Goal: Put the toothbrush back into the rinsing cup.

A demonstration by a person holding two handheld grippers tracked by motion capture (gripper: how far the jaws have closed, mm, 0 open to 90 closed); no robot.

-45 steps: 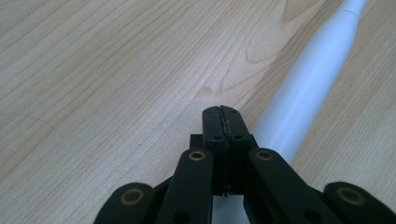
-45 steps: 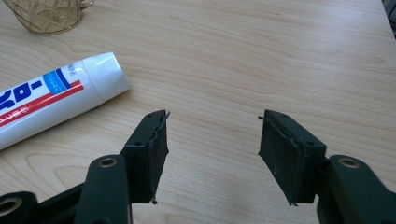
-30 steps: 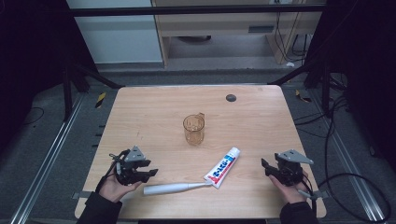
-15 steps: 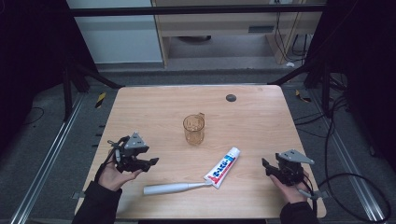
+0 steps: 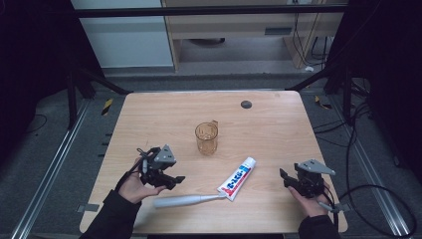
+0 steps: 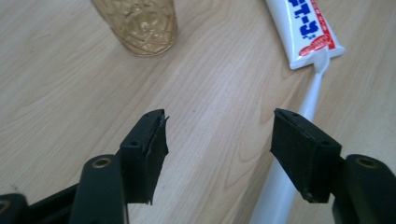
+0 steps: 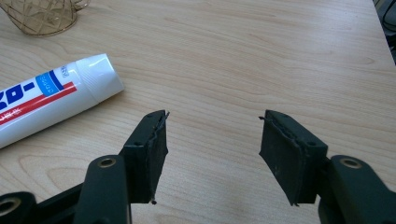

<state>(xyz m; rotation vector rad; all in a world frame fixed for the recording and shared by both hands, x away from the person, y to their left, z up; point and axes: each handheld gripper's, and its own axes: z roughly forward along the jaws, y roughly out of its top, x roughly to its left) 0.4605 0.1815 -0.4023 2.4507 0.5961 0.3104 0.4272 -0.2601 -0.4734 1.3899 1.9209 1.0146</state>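
Observation:
An amber glass cup [image 5: 206,138] [image 6: 137,23] [image 7: 39,16] stands upright mid-table. A white toothpaste tube [image 5: 238,178] [image 6: 304,29] [image 7: 44,97] with red and blue print lies in front of it, slanted. A white toothbrush [image 5: 185,200] [image 6: 294,140] lies near the front edge, its head touching the tube's flat end. My left gripper [image 5: 175,180] [image 6: 218,149] hovers open just left of the toothbrush handle, nothing between its jaws. My right gripper [image 5: 283,175] [image 7: 212,149] stands open at the front right, to the right of the tube's cap, empty.
The wooden table [image 5: 149,119] has a small dark round disc [image 5: 246,104] near its back edge. Metal frame rails [image 5: 45,179] and cables [image 5: 368,189] run along the floor on both sides. A cabinet stands behind the table.
My left gripper has moved up and to the right, away from the front left corner toward the toothbrush handle. The right gripper has barely shifted.

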